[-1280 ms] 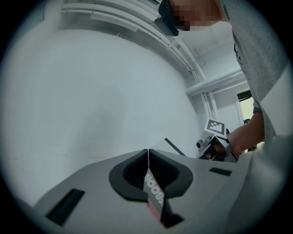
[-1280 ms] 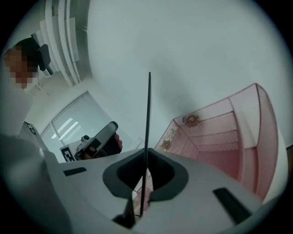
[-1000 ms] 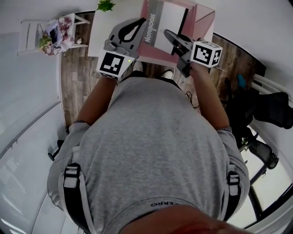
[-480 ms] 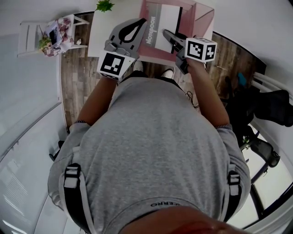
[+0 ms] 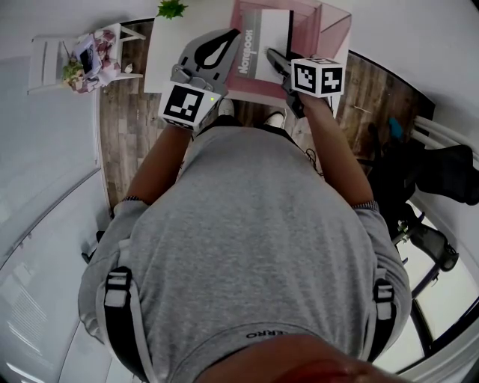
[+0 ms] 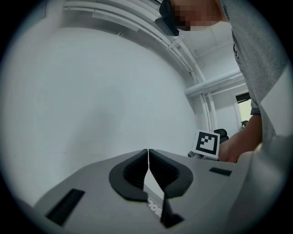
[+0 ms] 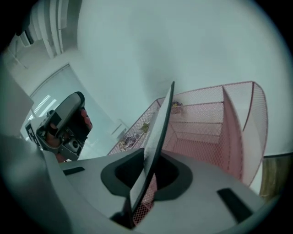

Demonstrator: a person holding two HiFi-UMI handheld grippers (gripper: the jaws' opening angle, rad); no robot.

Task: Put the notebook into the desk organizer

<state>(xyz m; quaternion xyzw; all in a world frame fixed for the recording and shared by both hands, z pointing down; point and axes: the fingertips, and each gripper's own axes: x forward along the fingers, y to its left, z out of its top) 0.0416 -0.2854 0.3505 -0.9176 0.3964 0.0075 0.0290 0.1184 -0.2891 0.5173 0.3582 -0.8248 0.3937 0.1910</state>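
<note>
The grey-and-white notebook (image 5: 258, 41) stands on edge inside the pink mesh desk organizer (image 5: 333, 34). My left gripper (image 5: 233, 36) is at its left edge. In the left gripper view, the jaws (image 6: 148, 157) are shut on a corner of the notebook (image 6: 151, 189). My right gripper (image 5: 272, 55) is at the notebook's near edge. In the right gripper view, the notebook (image 7: 160, 119) runs edge-on between the jaws (image 7: 153, 157). These jaws are opening, and pink mesh shows through a gap beside the cover. The organizer's compartments (image 7: 206, 123) lie just beyond.
The organizer stands on a white table (image 5: 161, 52) with a green plant (image 5: 172, 9) at the back. A small white stand with flowers (image 5: 90, 56) is at the far left on the wooden floor (image 5: 120, 135). Dark equipment (image 5: 441, 179) sits on the right.
The notebook has slid farther into the organizer. My right gripper followed it up and to the left, and its cube turned. The left gripper has hardly moved.
</note>
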